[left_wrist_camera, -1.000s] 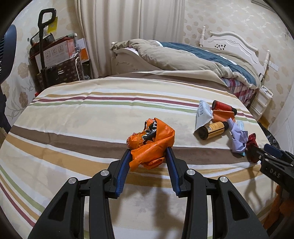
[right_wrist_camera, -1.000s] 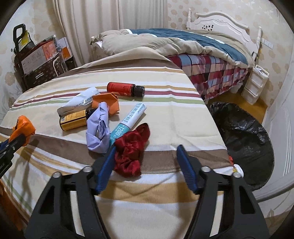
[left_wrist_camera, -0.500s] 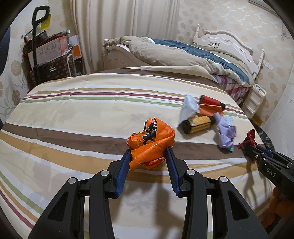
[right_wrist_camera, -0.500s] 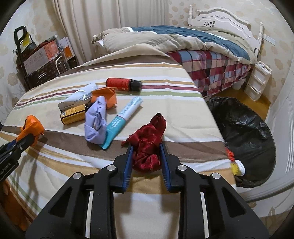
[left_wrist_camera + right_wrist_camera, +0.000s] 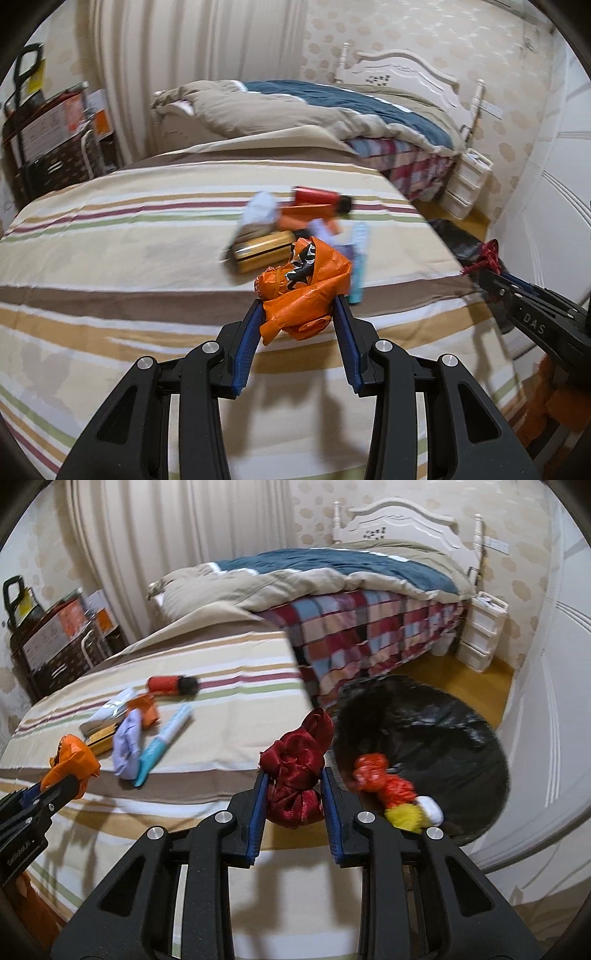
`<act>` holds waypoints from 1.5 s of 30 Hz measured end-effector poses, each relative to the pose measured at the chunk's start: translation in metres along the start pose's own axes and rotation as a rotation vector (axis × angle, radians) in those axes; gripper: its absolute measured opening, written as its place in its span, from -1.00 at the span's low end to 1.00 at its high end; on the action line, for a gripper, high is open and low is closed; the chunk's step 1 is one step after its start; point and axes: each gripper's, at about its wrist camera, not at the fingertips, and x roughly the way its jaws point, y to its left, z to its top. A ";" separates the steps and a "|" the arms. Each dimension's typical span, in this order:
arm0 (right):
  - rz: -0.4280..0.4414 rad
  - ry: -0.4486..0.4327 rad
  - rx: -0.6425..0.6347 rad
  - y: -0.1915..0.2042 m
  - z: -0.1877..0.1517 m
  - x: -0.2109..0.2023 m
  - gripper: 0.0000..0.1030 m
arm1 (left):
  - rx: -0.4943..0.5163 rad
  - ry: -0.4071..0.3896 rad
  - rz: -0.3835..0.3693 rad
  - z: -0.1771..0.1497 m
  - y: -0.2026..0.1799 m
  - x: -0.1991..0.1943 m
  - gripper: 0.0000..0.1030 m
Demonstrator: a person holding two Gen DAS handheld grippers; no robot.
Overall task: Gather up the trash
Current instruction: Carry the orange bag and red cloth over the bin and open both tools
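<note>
My left gripper (image 5: 298,306) is shut on a crumpled orange wrapper (image 5: 301,286), held above the striped bedspread (image 5: 110,258). My right gripper (image 5: 293,779) is shut on a dark red satin cloth (image 5: 295,771), lifted near the bed's right edge beside the black trash bag (image 5: 436,738) on the floor. The bag holds red and yellow scraps (image 5: 391,790). On the bed lie a red bottle (image 5: 168,685), a gold can (image 5: 264,251), a lilac cloth (image 5: 127,744), a teal tube (image 5: 162,744) and a white packet (image 5: 110,712). The orange wrapper (image 5: 74,760) also shows at the right wrist view's left edge.
A second bed (image 5: 332,583) with a plaid skirt and a white headboard stands behind. White drawers (image 5: 480,631) sit by the wall on the wooden floor. Boxes and a cart (image 5: 48,140) stand at the far left near the curtain.
The right gripper shut on the red cloth and lifted it rightward to the trash bag. The left gripper carried the orange wrapper to the right across the bed.
</note>
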 end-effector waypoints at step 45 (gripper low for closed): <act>-0.139 -0.013 0.172 -0.156 0.028 0.042 -0.47 | 0.258 0.043 -0.137 0.061 -0.207 0.110 -0.21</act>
